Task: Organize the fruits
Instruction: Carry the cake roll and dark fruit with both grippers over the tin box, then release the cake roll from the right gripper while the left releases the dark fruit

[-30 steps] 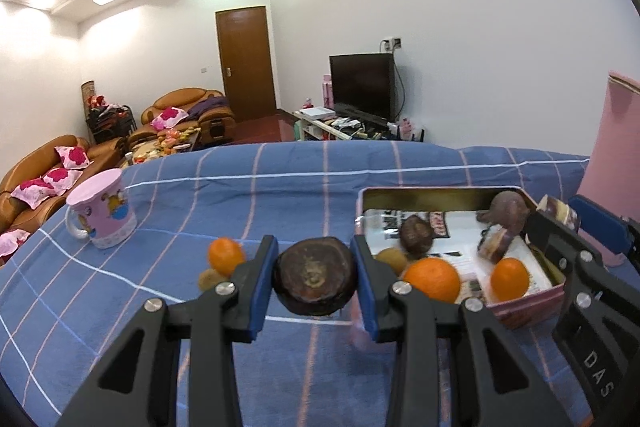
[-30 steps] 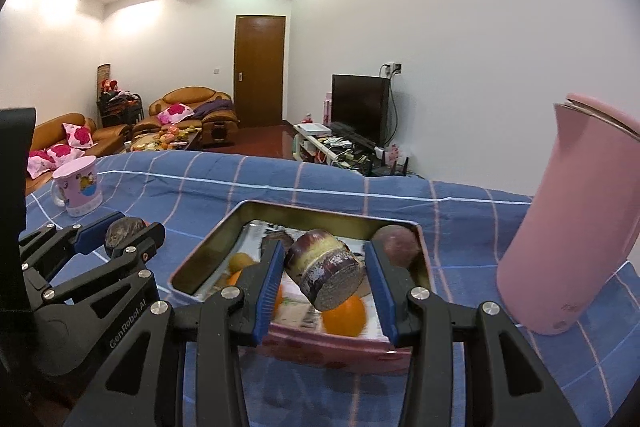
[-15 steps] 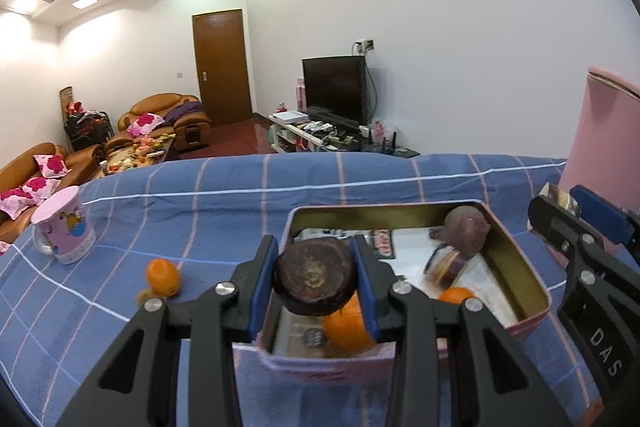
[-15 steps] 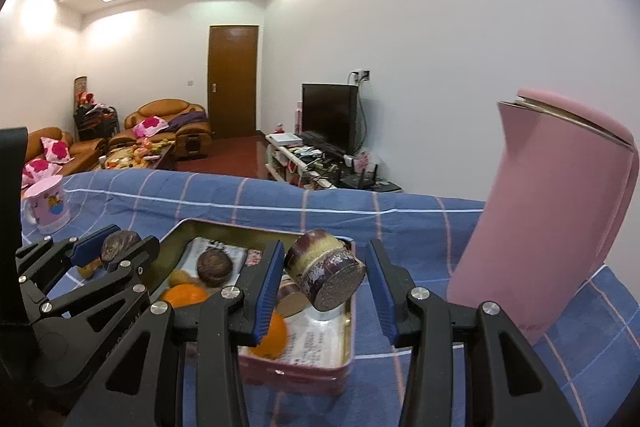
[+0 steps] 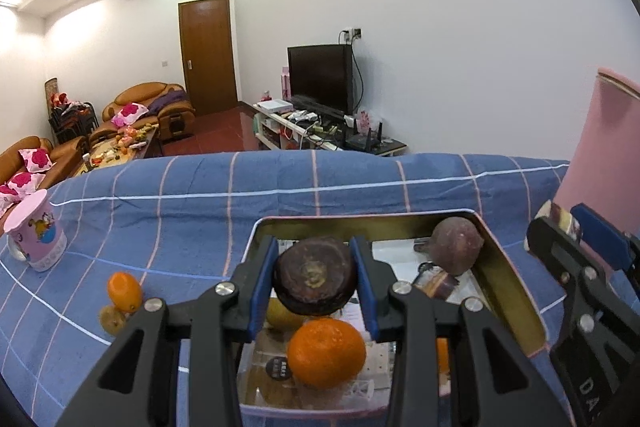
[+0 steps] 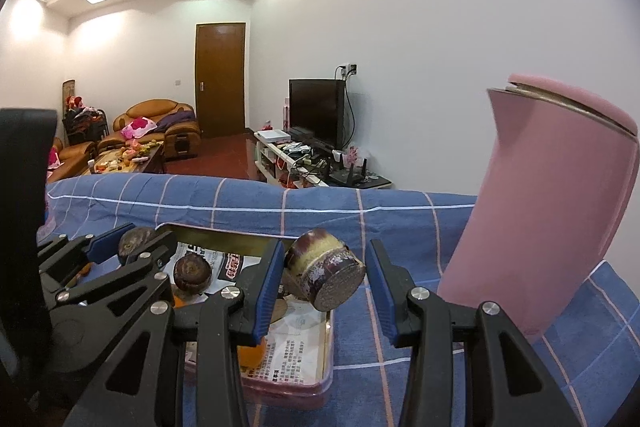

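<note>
We hold a dark round mangosteen [image 5: 315, 275] clamped between the blue pads of our left gripper [image 5: 316, 281], hanging over the near end of an open tin [image 5: 508, 267] on the blue checked cloth [image 5: 192, 203]. Below it in the tin lies an orange [image 5: 326, 352]. Our right gripper [image 6: 326, 287] pinches a cut mangosteen half [image 6: 326, 275] over the tin's right edge. A tall pink jug [image 6: 548, 203] stands at right; a small orange fruit [image 5: 124, 291] lies on the cloth at left.
</note>
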`<state>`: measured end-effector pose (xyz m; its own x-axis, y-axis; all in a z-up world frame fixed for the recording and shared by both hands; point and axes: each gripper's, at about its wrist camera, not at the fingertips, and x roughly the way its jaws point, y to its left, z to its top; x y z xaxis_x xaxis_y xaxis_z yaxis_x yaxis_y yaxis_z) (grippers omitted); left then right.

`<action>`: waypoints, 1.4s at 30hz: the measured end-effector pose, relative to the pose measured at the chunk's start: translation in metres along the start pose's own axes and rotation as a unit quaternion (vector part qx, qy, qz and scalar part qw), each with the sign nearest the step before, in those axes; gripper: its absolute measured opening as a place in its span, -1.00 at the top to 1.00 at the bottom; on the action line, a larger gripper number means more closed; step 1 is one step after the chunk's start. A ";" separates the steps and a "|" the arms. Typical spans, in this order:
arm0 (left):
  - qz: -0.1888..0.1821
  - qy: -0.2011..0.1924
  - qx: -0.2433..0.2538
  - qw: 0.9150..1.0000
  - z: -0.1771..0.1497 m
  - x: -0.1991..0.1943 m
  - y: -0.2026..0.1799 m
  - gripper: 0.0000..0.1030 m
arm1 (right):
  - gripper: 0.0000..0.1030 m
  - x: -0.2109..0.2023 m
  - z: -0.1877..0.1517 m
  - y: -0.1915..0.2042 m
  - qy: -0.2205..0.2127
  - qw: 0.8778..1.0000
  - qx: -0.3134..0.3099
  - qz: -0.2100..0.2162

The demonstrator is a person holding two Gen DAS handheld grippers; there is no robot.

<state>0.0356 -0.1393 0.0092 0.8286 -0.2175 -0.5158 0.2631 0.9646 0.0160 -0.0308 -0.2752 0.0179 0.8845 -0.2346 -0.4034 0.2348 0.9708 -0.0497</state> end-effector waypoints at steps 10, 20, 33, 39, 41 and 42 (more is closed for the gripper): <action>0.004 0.042 0.024 0.999 -0.005 0.019 -0.004 0.24 | 0.14 0.034 -0.013 0.009 0.086 0.995 0.002 0.058; -0.004 0.062 0.023 0.998 -0.006 0.027 -0.003 0.24 | 0.13 0.048 -0.020 0.010 0.121 0.989 0.016 0.088; -0.006 0.064 0.018 0.998 -0.006 0.027 0.000 0.24 | -0.07 0.027 -0.013 -0.002 0.085 0.989 0.050 0.108; 0.007 0.042 0.032 0.999 -0.007 0.017 -0.008 -0.14 | -0.36 0.002 -0.005 -0.012 0.012 0.994 0.071 0.083; 0.023 0.016 0.043 0.999 -0.008 0.007 -0.014 -0.89 | -0.42 -0.006 -0.003 -0.013 -0.015 0.996 0.065 0.061; 0.031 0.000 0.046 0.998 -0.008 0.001 -0.016 -0.98 | -0.51 -0.008 -0.002 -0.012 -0.024 0.997 0.061 0.049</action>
<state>0.0279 -0.1537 0.0013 0.8443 -0.1579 -0.5121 0.2561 0.9583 0.1268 -0.0421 -0.2850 0.0197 0.9230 -0.1444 -0.3567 0.1917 0.9763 0.1008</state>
